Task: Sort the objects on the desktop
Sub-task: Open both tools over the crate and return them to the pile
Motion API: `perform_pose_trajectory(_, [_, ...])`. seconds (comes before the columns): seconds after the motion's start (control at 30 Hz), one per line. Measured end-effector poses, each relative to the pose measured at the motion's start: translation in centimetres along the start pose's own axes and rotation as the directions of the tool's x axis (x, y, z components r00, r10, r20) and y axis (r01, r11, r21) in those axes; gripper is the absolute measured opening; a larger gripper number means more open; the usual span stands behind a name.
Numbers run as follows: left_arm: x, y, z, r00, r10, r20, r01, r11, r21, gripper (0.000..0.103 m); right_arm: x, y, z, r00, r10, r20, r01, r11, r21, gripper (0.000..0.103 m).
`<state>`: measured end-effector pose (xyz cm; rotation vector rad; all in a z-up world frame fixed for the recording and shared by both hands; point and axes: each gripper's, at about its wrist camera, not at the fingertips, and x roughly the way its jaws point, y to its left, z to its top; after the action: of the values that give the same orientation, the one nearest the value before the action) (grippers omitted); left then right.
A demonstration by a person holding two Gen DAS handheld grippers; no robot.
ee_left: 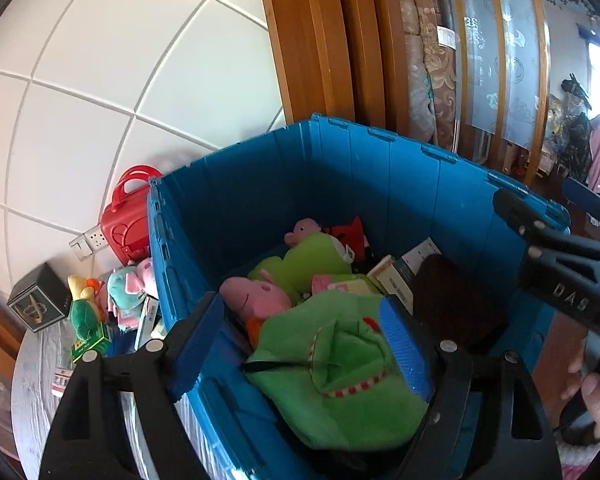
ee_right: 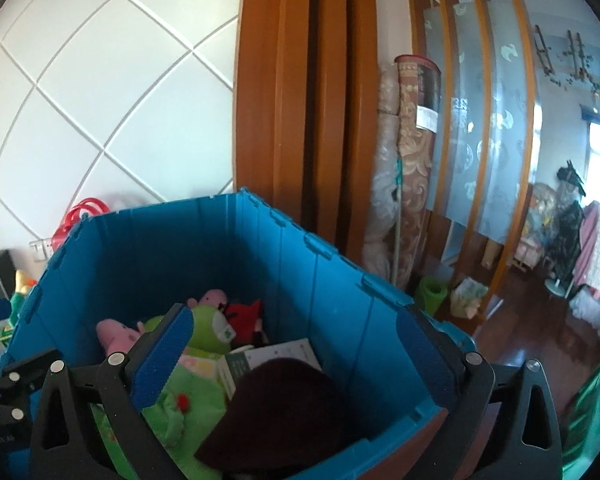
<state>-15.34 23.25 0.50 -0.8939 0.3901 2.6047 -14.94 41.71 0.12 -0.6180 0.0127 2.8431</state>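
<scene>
The big blue bin (ee_left: 340,184) sits at the edge of a white table (ee_left: 32,384) and is partly full of toys. On top, near the front, lies a floppy green plush toy (ee_left: 340,380) with a red and white striped mouth. Behind it is a pink pig plush (ee_left: 256,296), and farther back a light green plush (ee_left: 316,256), a small pink toy (ee_left: 302,229) and a red plush (ee_left: 352,236). A dark brown cloth (ee_left: 456,300) lies on the right side of the bin, next to some small boxes (ee_left: 396,276).

The left gripper (ee_left: 300,344) is spread wide and holds nothing. Its left finger is outside the bin wall and its right finger is inside, just beside the green plush toy.

The right gripper (ee_right: 296,360) is spread wide too and holds nothing. It hangs over the bin, above the brown cloth (ee_right: 284,412).

On the table left of the bin are more toys: a red toy case (ee_left: 126,220), a teal and pink plush (ee_left: 130,292), a yellow and green plush (ee_left: 85,308) and a black box (ee_left: 38,302). Behind all this are a white tiled wall (ee_left: 112,60), a wooden door frame (ee_left: 324,40) and rolled rugs (ee_left: 428,56).
</scene>
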Motion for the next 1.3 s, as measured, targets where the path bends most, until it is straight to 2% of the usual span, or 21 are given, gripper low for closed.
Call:
perform_pose_trajectory(0.33, [-2.7, 1.4, -2.0, 0.999, -0.009, 0.046, 0.01, 1.0, -0.027, 0.08, -3.1, 1.7, -1.1, 0.999, 0.054, 0.003, -0.054, 0.998, -0.017, 0.103])
perform_pose_trajectory(0.53, [-4.7, 3.9, -3.1, 0.996, 0.024, 0.084, -0.018, 0.997, -0.079, 0.08, -4.7, 4.5, -0.7, 0.993, 0.114, 0.021, -0.113, 0.992, -0.051, 0.103])
perform_pose_trajectory(0.63, [-5.4, 5.6, -3.7, 0.994, 0.05, 0.092, -0.04, 0.993, -0.109, 0.08, -5.5, 6.4, -0.6, 0.985, 0.171, 0.037, -0.169, 0.984, -0.065, 0.103])
perform_pose_trajectory(0.73, [-6.1, 7.4, -4.6, 0.993, 0.073, 0.098, -0.06, 0.989, -0.135, 0.08, -6.3, 8.9, -0.6, 0.974, 0.222, 0.045, -0.217, 0.972, -0.087, 0.103])
perform_pose_trajectory(1.0, [-7.7, 14.2, -7.3, 0.986, 0.13, 0.107, -0.107, 0.974, -0.2, 0.08, -8.3, 16.3, -0.2, 0.957, 0.283, 0.071, -0.272, 0.953, -0.135, 0.103])
perform_pose_trajectory(1.3, [-8.0, 25.2, -11.7, 0.984, 0.165, 0.068, -0.146, 0.963, -0.228, 0.08, -10.0, 27.8, -1.2, 0.946, 0.322, 0.042, -0.311, 0.935, -0.169, 0.103])
